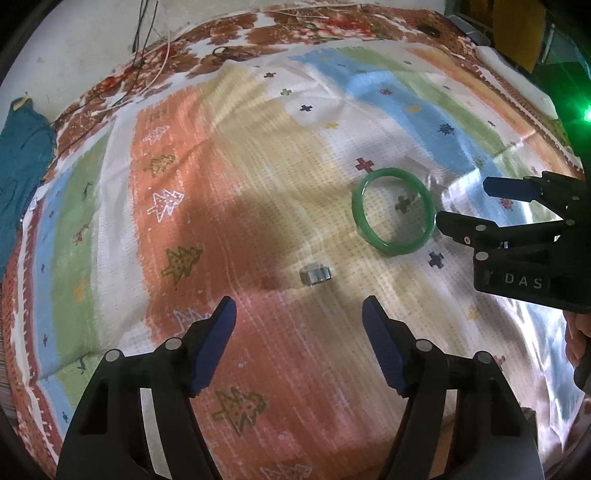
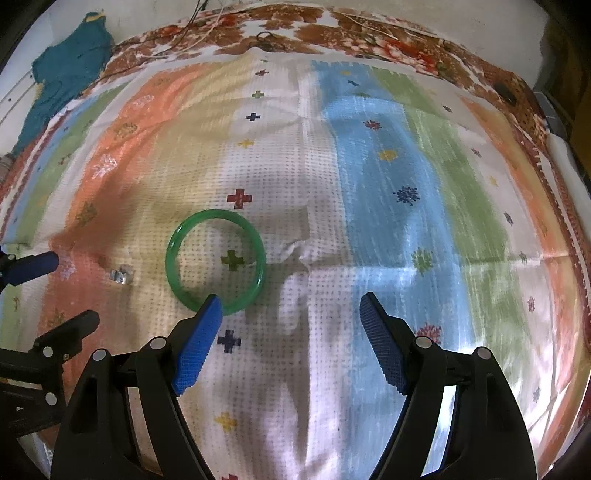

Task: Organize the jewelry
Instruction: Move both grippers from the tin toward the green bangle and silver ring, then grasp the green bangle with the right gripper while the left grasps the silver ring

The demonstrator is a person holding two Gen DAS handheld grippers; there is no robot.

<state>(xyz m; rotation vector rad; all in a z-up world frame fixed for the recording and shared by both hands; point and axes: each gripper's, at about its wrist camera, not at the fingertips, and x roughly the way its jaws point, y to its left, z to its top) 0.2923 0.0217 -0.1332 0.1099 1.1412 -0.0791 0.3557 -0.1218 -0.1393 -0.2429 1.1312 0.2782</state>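
A green bangle lies flat on a striped, patterned cloth. A small silver ring sits on the cloth to the bangle's lower left. In the left wrist view my left gripper is open, hovering just short of the silver ring, with nothing between its blue pads. My right gripper stands open just right of the bangle. In the right wrist view the right gripper is open and empty, and its left fingertip overlaps the near edge of the bangle. The silver ring and the left gripper show at the left.
The striped cloth lies over a brown floral sheet. A teal garment is bunched at the far left edge, with thin cords nearby. A white pad lies at the far right. A hand holds the right gripper.
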